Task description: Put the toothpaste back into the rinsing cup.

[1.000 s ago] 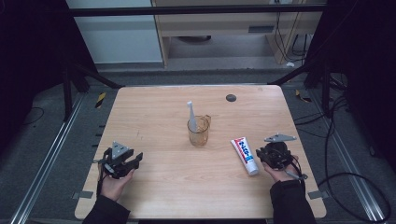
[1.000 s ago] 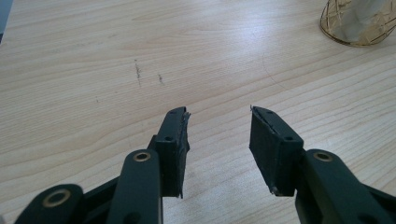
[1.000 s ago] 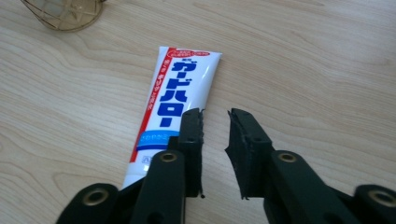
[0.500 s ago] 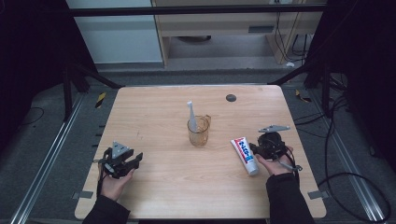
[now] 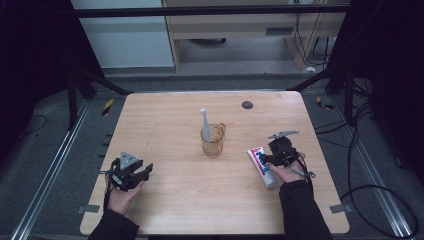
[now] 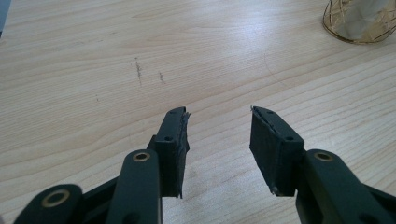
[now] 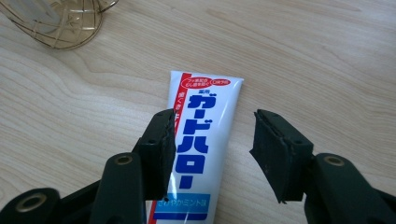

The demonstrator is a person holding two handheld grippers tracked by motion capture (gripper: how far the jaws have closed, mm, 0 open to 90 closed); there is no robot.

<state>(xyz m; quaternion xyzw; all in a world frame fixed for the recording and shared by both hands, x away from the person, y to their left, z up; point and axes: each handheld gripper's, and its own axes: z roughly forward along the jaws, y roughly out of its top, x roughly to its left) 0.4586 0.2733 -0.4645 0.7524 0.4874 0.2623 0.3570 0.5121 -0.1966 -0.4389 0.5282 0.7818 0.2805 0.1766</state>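
At the left of the wooden table [image 5: 165, 115], our left gripper [image 5: 131, 171] rests in hand near the front edge, its jaws parted about halfway with nothing but bare wood grain between them, as the left gripper view makes plain. A few faint dark scuffs [image 6: 138, 70] mark the board ahead of it.

At centre stands the amber glass cup [image 5: 213, 140], handle turned to the right, with a white toothbrush [image 5: 204, 125] upright inside it. A small dark disc [image 5: 247, 105] lies near the far edge, well apart from everything else.

To the right of the cup lies the toothpaste tube [image 5: 261, 165], flat on the wood, white with blue lettering and a red stripe, its crimped end toward the cup. Our right gripper [image 5: 274, 159] sits over the tube's near half. Its jaws have just been opening and now stand roughly half apart; in the right gripper view the tube [image 7: 201, 135] lies beneath the gap, partly under the left pad, and neither pad presses on it.
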